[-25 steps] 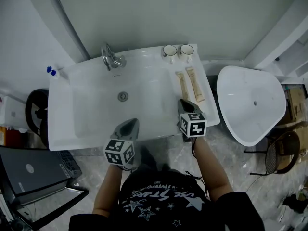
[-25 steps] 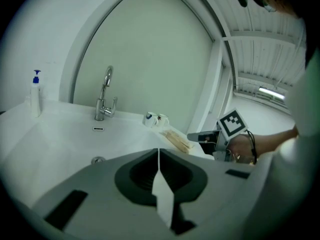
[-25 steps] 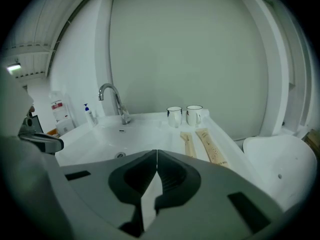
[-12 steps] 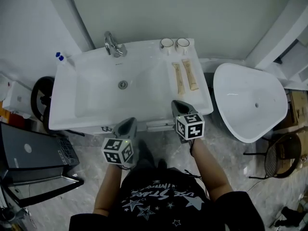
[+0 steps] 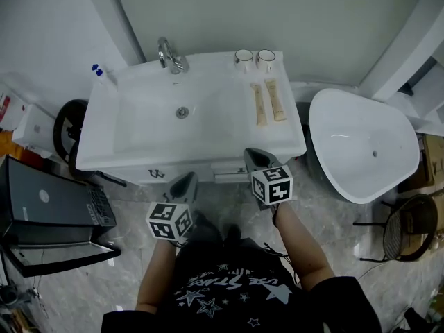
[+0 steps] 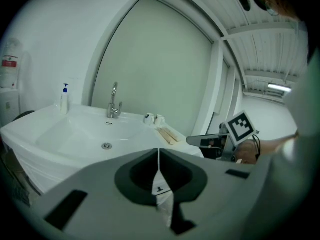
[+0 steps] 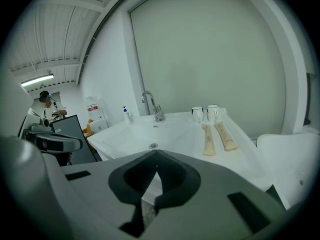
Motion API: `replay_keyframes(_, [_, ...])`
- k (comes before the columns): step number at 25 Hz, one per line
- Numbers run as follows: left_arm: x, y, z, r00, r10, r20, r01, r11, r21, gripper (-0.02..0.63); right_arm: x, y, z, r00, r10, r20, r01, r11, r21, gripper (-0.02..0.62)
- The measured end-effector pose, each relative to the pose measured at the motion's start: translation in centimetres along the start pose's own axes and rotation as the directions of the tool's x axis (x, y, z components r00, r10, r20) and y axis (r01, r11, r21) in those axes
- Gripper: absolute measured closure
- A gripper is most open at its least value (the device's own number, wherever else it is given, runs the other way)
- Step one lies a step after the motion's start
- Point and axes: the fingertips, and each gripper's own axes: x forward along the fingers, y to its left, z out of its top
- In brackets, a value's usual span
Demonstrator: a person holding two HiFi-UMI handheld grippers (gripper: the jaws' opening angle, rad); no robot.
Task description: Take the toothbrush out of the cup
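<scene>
- The two cups (image 5: 243, 56) stand side by side at the back right corner of the sink (image 5: 97, 155). No view shows a toothbrush rising above either rim, and their insides are too small to read.
- Two long tan packets (image 5: 259, 105) lie flat on the sink's right ledge, just in front of the cups and not touching them. They may be wrapped toothbrushes, but that cannot be told.
- The left gripper (image 5: 187, 179) hangs in front of the sink's front edge, with its jaws pressed together on nothing.
- The right gripper (image 5: 252, 154) sits at the sink's front right edge. Its jaws are also together and empty, and it is well apart from the cups.
- As a judgement, the step in hand is not settled, because the scene fits two stages — a toothbrush sitting low inside a cup with both grippers held clear, or a toothbrush lying among the packets on the ledge, out of the cup.
- What the next move calls for depends on what the cups hold. As they stand, with jaws together and well short of the sink's back right corner, neither gripper is placed to take hold of anything.
</scene>
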Motion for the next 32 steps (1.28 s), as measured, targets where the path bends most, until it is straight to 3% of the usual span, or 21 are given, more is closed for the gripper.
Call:
replay_keyframes(8, [-0.7, -0.1, 0.6, 1.000, -0.014, 0.007, 0.014, 1.000, 0.015, 0.586, -0.1, 1.4, 1.0, 0.999, 0.021, 0.026, -0.020, 1.000, -0.022, 0.581])
replay_keyframes(14, [-2.3, 0.5, 0.5, 0.999, -0.047, 0.017, 0.047, 0.999, 0.019, 0.586, -0.6, 3.3, 1.1, 1.000, -0.008, 0.026, 0.009, 0.999, -0.037, 0.581])
replay_keyframes(32, [-13.8, 2.0, -2.5, 0.984, -0.168, 0.049, 0.166, 0.985, 0.045, 0.586, -6.8, 14.7, -1.4, 0.991, -0.116, 0.066, 0.119, 0.992, -0.044, 0.581])
